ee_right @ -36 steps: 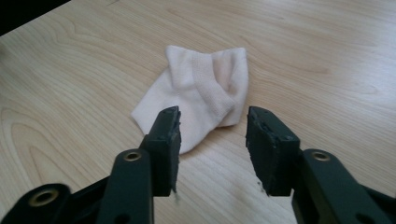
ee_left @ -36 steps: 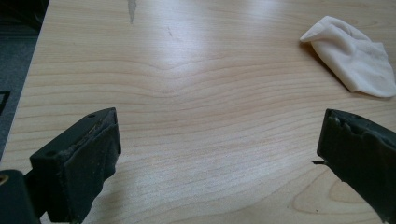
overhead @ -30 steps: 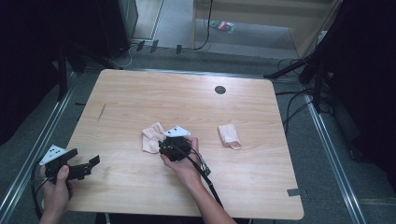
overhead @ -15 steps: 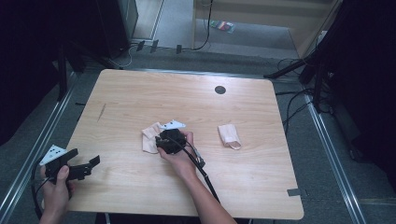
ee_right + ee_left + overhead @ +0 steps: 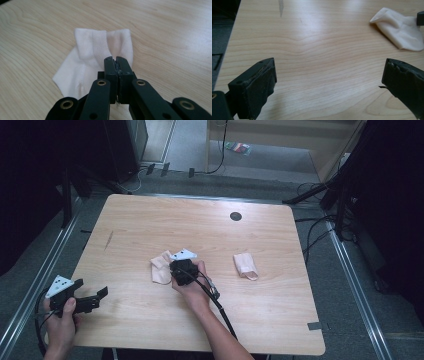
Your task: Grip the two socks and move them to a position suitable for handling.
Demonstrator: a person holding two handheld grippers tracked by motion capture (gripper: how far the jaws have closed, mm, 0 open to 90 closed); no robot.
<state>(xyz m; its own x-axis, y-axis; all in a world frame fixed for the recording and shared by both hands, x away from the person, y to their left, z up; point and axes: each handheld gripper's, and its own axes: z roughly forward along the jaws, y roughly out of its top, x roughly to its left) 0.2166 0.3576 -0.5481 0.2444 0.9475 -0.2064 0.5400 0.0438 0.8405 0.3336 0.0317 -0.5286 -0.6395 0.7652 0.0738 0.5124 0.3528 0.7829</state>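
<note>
Right tongs: clenched, the jaws pressed together after just closing; they sit on the near sock, and whether a fold of its cloth is pinched between the tips cannot be told.
Near sock: a pale pink ankle sock lying flat near the middle of the tabletop, a little toward the left edge and toward the person's side.
Near sock, long axis: it runs roughly from the far edge toward the near edge; in the right gripper view the ribbed cuff end points away from the tongs and the wider body lies under them.
Right hand: wrapped around the gripper body just right of the sock, cable trailing back toward the near edge.
Left tongs: released, jaws wide apart with bare wood between them, held near the near-left corner, well apart from the sock.
Second sock: same pale colour, lying alone toward the right edge, long axis also roughly far-to-near.
Tabletop: light wood grain, with a small dark round hole near the far edge.
</note>
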